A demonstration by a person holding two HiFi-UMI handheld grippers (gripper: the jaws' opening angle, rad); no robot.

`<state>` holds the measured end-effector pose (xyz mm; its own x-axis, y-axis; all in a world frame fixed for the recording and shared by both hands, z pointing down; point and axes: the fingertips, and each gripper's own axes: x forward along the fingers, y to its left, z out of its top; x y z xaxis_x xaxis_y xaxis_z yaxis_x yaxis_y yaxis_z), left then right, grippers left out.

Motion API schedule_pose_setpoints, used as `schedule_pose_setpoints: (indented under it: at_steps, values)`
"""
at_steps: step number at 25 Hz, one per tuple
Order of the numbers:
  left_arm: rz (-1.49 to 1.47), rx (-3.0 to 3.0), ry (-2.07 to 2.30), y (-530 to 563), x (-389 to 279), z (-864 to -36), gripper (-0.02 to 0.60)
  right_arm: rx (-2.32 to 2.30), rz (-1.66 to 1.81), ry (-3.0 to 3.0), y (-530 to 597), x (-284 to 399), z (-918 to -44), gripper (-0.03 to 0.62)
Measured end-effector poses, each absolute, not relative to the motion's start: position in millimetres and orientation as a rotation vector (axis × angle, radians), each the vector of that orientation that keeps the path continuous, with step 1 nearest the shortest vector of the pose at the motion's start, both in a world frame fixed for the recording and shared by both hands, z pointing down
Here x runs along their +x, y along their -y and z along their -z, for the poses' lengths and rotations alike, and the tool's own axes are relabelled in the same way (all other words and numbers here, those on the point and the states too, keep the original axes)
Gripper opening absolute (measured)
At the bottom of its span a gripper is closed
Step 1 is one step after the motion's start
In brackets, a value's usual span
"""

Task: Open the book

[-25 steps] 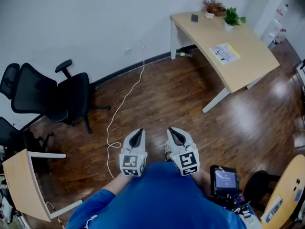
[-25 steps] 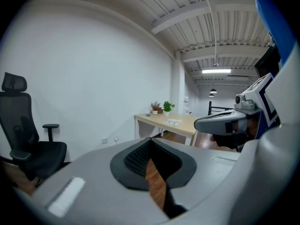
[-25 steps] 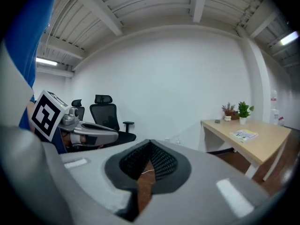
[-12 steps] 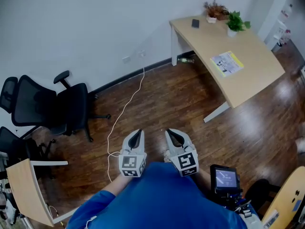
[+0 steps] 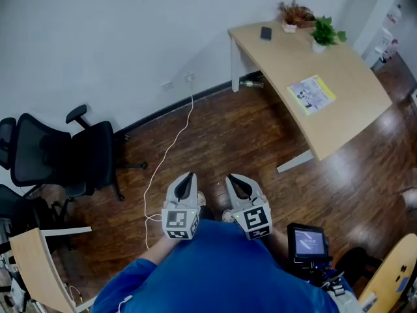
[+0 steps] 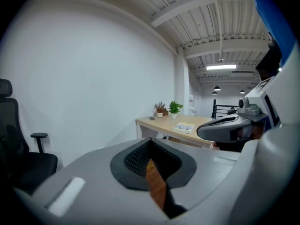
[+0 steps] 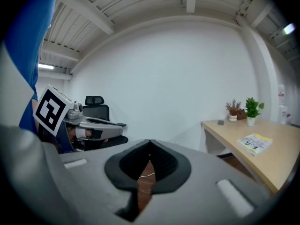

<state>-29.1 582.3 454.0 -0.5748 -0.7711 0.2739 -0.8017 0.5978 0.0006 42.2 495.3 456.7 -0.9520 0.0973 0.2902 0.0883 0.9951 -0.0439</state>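
One book (image 5: 311, 94) lies, seemingly shut, on the worktop (image 5: 280, 51), well apart from the left gripper (image 5: 186, 178) and right gripper (image 5: 237, 181). Both are held close to the body, fingers (image 7: 211, 182) together and empty. Best to approach first, then part one gripper's fingers at the cover's edge.

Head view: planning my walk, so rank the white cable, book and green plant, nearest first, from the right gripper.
1. white cable, on the floor, left of the right gripper.
2. book, on the desk, ahead-right.
3. green plant, desk's far end.
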Motion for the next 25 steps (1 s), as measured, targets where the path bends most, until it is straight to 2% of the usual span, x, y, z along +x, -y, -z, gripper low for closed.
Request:
schedule_pose_setpoints:
  at_steps: [16,25]
  values:
    - [-0.179,1.622,2.381,-489.0,-200.7,-454.2,0.006,0.212,-0.064,2.801,-429.0,-114.5,-449.6,0.003]
    - [-0.203,1.922,2.132,-435.7,-235.6,-462.2,0.006,0.573,-0.113,2.716,-391.3,-138.3,-452.7,0.003]
